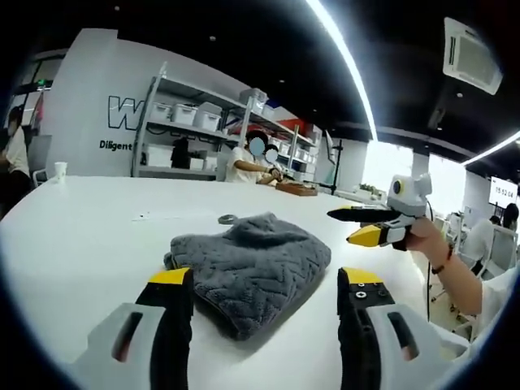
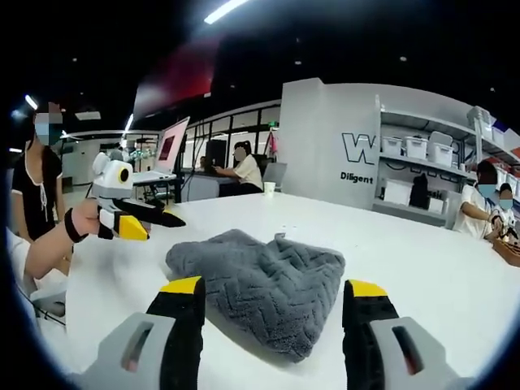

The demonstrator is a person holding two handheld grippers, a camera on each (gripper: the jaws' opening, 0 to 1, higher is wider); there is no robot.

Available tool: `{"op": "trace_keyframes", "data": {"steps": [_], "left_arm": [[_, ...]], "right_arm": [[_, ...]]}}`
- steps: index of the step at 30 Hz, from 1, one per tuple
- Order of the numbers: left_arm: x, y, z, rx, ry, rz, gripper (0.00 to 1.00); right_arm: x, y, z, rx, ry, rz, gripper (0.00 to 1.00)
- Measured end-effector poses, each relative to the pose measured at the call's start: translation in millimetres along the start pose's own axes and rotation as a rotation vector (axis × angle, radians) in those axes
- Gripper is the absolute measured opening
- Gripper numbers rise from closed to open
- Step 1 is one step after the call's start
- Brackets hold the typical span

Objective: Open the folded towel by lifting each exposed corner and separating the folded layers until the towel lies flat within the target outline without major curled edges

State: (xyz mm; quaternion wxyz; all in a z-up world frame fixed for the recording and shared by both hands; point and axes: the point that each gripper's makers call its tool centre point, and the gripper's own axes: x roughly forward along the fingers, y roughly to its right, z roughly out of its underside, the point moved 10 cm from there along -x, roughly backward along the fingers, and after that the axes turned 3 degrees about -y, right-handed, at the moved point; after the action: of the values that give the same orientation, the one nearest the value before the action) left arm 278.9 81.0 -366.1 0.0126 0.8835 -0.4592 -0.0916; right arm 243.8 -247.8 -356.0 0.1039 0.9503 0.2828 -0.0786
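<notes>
We're looking at the grey towel [image 1: 248,268], folded and bunched on the white tabletop [image 1: 97,219], just ahead of both tools. Our left tool [image 1: 266,284] is spread wide, empty; our right tool [image 2: 273,296] spread too, holding nothing. The towel looks soft, light and floppy, so we'd pinch a single layer at the near corner. On the far wall we read "Diligent" [image 2: 357,177].
</notes>
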Motion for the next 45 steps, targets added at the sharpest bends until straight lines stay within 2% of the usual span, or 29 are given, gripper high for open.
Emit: {"op": "trace_keyframes", "data": {"steps": [7, 15, 19, 24, 45], "left_arm": [[6.7, 0.8, 2.2, -0.005, -0.006, -0.003, 0.7], [7.0, -2.5, 0.1, -0.005, 0.016, -0.015, 0.7], [15.6, -13.8, 6.7, -0.033, -0.013, -0.024, 0.7], [20.4, -12.9, 4.8, -0.028, -0.006, -0.008, 0.7], [32.4, -23.0, 8.7, -0.047, -0.037, -0.031, 0.69]], "right_arm": [[5.2, 2.0, 1.6, 0.009, -0.008, -0.005, 0.66], [6.4, 3.6, 3.1, 0.013, -0.012, 0.001, 0.66], [12.6, 4.6, 4.9, 0.023, -0.018, 0.003, 0.67], [14.7, 0.1, 7.6, 0.031, -0.029, 0.001, 0.66], [23.8, -3.5, 11.2, 0.055, -0.04, -0.004, 0.61]]}}
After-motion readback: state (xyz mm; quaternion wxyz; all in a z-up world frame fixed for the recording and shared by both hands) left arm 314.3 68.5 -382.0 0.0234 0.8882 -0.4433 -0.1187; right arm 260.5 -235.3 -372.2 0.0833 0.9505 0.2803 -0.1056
